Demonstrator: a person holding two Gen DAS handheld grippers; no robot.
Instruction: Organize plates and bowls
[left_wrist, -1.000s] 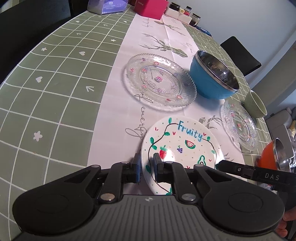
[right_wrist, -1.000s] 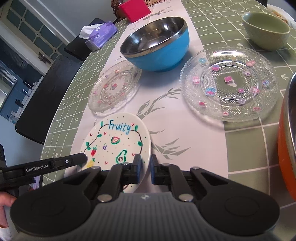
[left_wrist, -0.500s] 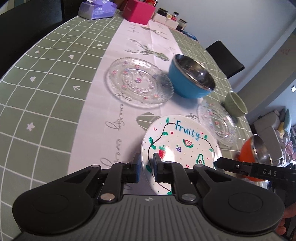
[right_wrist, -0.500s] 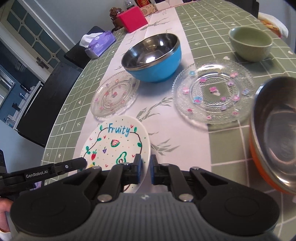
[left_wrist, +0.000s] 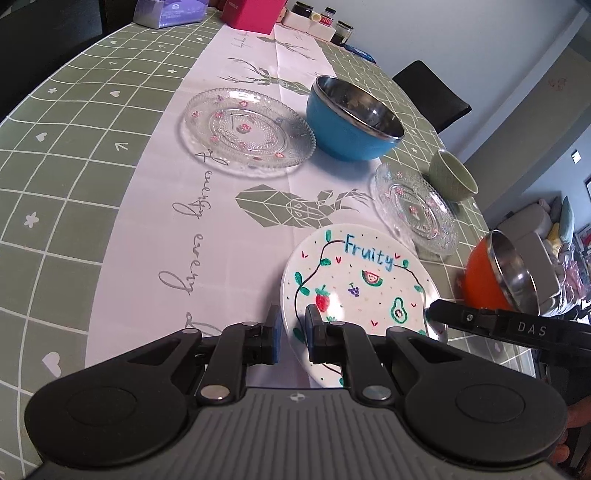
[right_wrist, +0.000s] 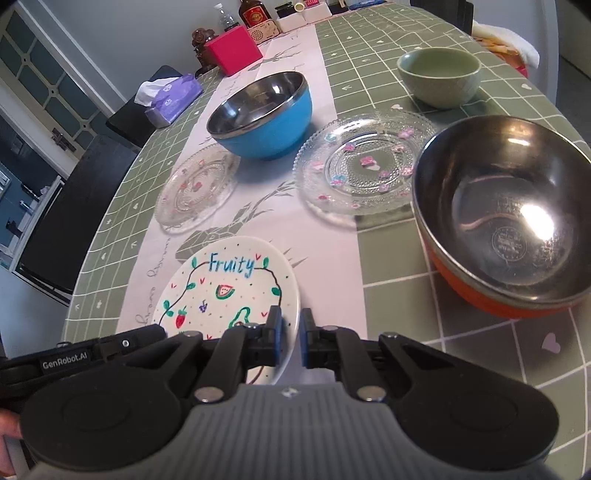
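A white plate painted with fruit and the word "Fruity" (left_wrist: 362, 280) (right_wrist: 229, 288) is held between both grippers, above the white table runner. My left gripper (left_wrist: 291, 325) is shut on its left rim. My right gripper (right_wrist: 290, 328) is shut on its right rim. On the table lie two clear glass plates with small flowers, a larger one (left_wrist: 247, 133) (right_wrist: 195, 188) and another (left_wrist: 413, 210) (right_wrist: 365, 166). A blue steel-lined bowl (left_wrist: 354, 122) (right_wrist: 262, 114), a small green bowl (left_wrist: 452, 177) (right_wrist: 439, 77) and an orange steel-lined bowl (left_wrist: 495, 277) (right_wrist: 506, 214) stand around them.
The round table has a green checked cloth (left_wrist: 74, 155). At its far end are a pink box (right_wrist: 232, 51), a purple tissue pack (right_wrist: 170, 98) and several jars (left_wrist: 317, 22). Dark chairs (left_wrist: 432, 92) (right_wrist: 74, 206) stand at the table's edges.
Both grippers have drawn back and up a little with the Fruity plate still gripped. The dishes on the table look farther off, and the orange bowl has come fully into the right wrist view.
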